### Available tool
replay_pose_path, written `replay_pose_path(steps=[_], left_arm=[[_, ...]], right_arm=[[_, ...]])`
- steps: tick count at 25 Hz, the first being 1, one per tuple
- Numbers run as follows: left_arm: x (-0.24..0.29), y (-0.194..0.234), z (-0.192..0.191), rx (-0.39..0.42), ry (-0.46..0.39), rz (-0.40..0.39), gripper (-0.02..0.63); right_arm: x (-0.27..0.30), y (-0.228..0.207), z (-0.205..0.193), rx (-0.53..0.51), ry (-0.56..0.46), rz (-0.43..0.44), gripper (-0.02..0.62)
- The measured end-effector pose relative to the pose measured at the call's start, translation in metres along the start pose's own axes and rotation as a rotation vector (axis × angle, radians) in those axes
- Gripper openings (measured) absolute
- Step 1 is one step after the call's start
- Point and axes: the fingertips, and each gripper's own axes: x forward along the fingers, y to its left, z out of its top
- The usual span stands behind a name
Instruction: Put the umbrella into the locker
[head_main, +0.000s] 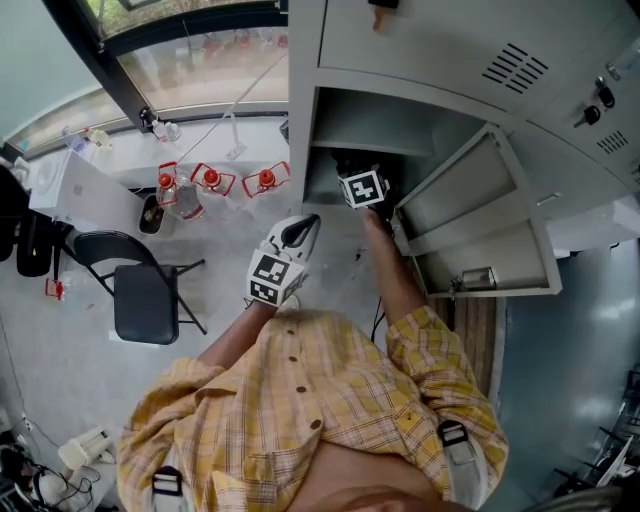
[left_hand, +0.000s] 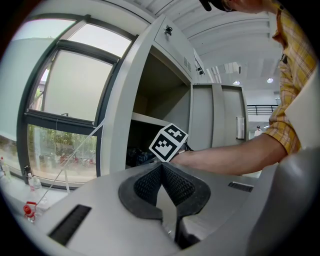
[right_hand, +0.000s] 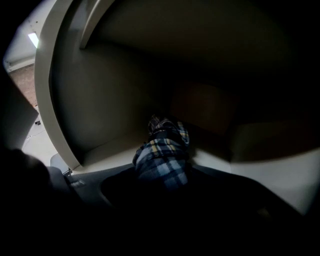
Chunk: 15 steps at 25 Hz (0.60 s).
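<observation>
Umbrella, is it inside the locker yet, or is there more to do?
Done: the locker has its door open, and the checked umbrella is inside the compartment. In hand: the right gripper reaches in with the umbrella between its jaws; it is too dark to tell whether they press on it. Left: let go and pull out. The left gripper is outside, jaws together, empty.

A black folding chair (head_main: 145, 300) is standing on the pale floor (head_main: 60, 370) near the window (head_main: 200, 55). Three red-capped bottles (head_main: 212, 180) are sitting in a row by the window ledge, near a white box (head_main: 85, 195). A white power strip (head_main: 85, 448) is lying on the floor, well apart from the chair.
</observation>
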Motion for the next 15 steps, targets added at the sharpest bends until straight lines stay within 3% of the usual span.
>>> replay_pose_path(steps=[6,15], left_arm=[[-0.003,-0.001,-0.001,-0.009,0.000,0.006,0.004],[-0.005,-0.007,-0.001,-0.022,-0.003,-0.004,0.003]], right_arm=[[0.002,0.000,-0.009,-0.008,0.030,0.002,0.240],[-0.015,-0.014,0.007,0.024,-0.051,-0.042,0.317]])
